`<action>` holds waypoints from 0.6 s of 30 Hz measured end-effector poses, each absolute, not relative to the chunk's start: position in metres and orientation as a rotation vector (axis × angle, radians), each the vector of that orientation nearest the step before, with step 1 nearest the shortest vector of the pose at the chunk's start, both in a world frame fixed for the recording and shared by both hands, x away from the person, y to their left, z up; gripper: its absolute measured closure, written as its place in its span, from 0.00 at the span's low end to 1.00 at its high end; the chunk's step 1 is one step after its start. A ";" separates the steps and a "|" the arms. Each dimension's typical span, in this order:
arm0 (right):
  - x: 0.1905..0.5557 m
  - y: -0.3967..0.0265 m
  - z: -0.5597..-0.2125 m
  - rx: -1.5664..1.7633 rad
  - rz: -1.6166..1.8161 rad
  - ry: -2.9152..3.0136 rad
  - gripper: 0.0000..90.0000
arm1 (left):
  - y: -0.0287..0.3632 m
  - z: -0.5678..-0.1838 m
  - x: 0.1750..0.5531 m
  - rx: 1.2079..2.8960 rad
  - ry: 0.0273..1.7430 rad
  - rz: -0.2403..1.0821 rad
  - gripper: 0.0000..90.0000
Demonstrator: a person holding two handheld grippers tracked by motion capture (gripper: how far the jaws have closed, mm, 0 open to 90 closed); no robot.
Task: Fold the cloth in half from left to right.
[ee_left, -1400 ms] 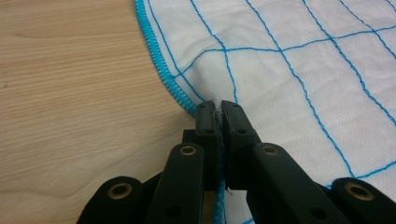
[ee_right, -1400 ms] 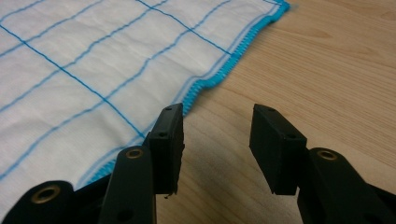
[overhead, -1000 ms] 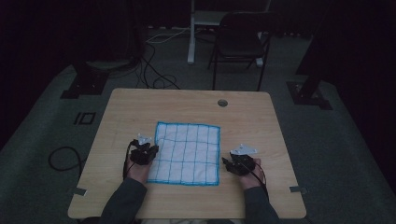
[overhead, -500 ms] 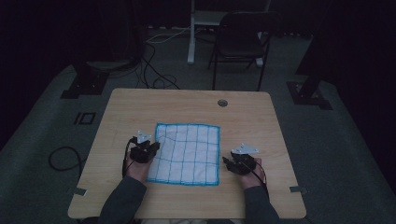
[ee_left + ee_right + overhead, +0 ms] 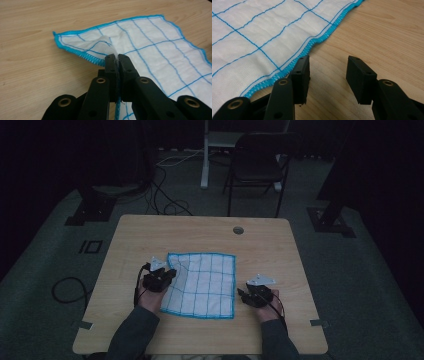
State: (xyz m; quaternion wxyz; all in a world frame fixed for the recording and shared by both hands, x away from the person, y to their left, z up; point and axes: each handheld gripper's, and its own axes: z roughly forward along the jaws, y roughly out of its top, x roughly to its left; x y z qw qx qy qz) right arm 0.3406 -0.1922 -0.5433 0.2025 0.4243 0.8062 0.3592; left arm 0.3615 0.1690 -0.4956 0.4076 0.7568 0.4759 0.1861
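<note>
A white cloth (image 5: 202,285) with a blue grid and blue hem lies spread on the wooden table (image 5: 200,232). My left gripper (image 5: 167,274) is shut on the cloth's left edge, and in the left gripper view the cloth (image 5: 155,47) bunches up where the left gripper (image 5: 117,58) pinches its hem, lifting it off the wood. My right gripper (image 5: 250,296) sits just right of the cloth's near right edge. In the right gripper view the right gripper (image 5: 327,65) stands open over bare wood, its left jaw beside the cloth's hem (image 5: 312,43).
A round cable hole (image 5: 238,230) is in the table's far side. A dark chair (image 5: 257,165) and a white stand (image 5: 206,155) are beyond the table, with cables on the floor. The table's far half is bare wood.
My left gripper has lifted the cloth's left edge and drawn it slightly inward, so the far left corner now puckers. The right gripper has stayed where it was.
</note>
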 end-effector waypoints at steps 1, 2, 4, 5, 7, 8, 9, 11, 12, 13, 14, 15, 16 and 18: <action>0.341 -0.192 -0.543 1.182 1.005 2.249 0.60 | 0.168 -0.495 0.362 1.909 1.193 0.469 0.97; 0.340 -0.192 -0.543 1.185 1.007 2.249 0.60 | 0.166 -0.494 0.362 1.904 1.189 0.462 0.97; 0.340 -0.192 -0.543 1.187 1.009 2.249 0.60 | 0.163 -0.492 0.362 1.908 1.176 0.461 0.97; 0.340 -0.192 -0.543 1.187 1.010 2.249 0.60 | 0.162 -0.491 0.362 1.908 1.171 0.459 0.97; 0.340 -0.192 -0.543 1.187 1.011 2.250 0.60 | 0.159 -0.489 0.362 1.911 1.158 0.459 0.97; 0.340 -0.192 -0.543 1.187 1.010 2.251 0.60 | 0.157 -0.488 0.362 1.913 1.152 0.456 0.97; 0.340 -0.191 -0.543 1.185 1.010 2.252 0.60 | 0.156 -0.487 0.362 1.916 1.147 0.456 0.97; 0.340 -0.191 -0.543 1.184 1.011 2.252 0.60 | 0.154 -0.485 0.362 1.916 1.137 0.454 0.97; 0.340 -0.191 -0.543 1.185 1.011 2.253 0.60 | 0.153 -0.484 0.362 1.919 1.132 0.452 0.97; 0.340 -0.191 -0.543 1.184 1.010 2.254 0.60 | 0.152 -0.483 0.362 1.918 1.128 0.453 0.97; 0.340 -0.191 -0.543 1.183 1.009 2.255 0.60 | 0.152 -0.482 0.363 1.919 1.124 0.455 0.97; 0.340 -0.191 -0.543 1.183 1.010 2.254 0.60 | 0.151 -0.480 0.363 1.914 1.122 0.453 0.97; 0.340 -0.191 -0.543 1.184 1.010 2.254 0.60 | 0.151 -0.479 0.363 1.914 1.118 0.452 0.97; 0.340 -0.191 -0.543 1.187 1.011 2.253 0.60 | 0.150 -0.477 0.364 1.909 1.117 0.449 0.97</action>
